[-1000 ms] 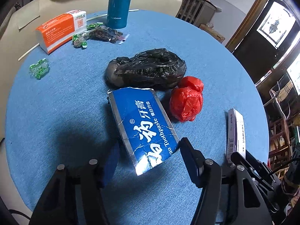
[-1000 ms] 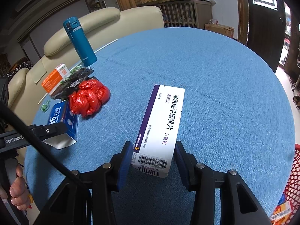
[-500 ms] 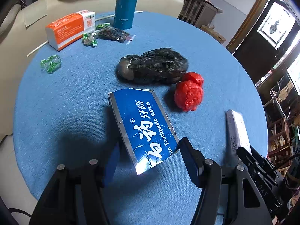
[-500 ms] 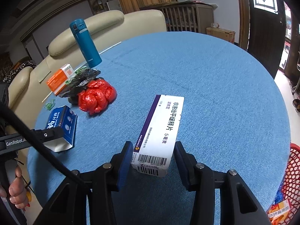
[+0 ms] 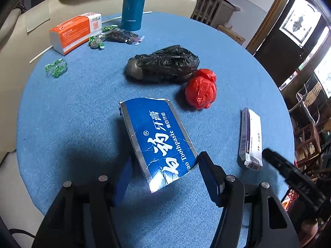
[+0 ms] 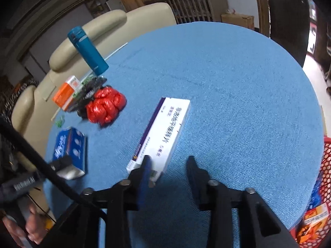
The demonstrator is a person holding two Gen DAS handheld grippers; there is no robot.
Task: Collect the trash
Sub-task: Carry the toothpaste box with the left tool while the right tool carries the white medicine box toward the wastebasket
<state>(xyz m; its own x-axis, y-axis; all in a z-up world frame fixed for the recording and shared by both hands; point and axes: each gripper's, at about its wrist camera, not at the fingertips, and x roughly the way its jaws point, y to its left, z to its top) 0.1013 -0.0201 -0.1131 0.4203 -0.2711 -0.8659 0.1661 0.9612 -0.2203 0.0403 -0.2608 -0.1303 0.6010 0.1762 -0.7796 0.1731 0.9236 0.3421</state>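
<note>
Holding the toothpaste box (image 5: 159, 142) by its near end, the left gripper (image 5: 163, 171) has both pads against the box's long sides, and the crumpled carton hangs above the blue table (image 5: 72, 111). It looks like an empty cardboard sleeve: light, creased and easy to crush, so I judge that a gentle squeeze across the narrow width is enough, and more would only flatten it.

The right gripper (image 6: 168, 167) has just been opening its jaws. The white medicine box (image 6: 163, 132) now sits askew, its near end at the left finger (image 6: 144, 171) and well clear of the right one, so it is no longer clamped and looks to be slipping free toward the table. That box is stiff, smooth and light; the best hold is probably across its two long faces near the middle, where the pads get flat card.

Beyond these, a crumpled red bag (image 5: 200, 91) touches a black bag (image 5: 163, 64); both are soft and slippery and would need a pinch into a fold. Farther off lie green wrappers (image 5: 55, 68), an orange box (image 5: 76, 32) and a teal bottle (image 5: 133, 4), which seems no trash. A red basket (image 6: 324, 165) shows at the table's right edge, and a hand (image 6: 29, 227) grips the left tool.
</note>
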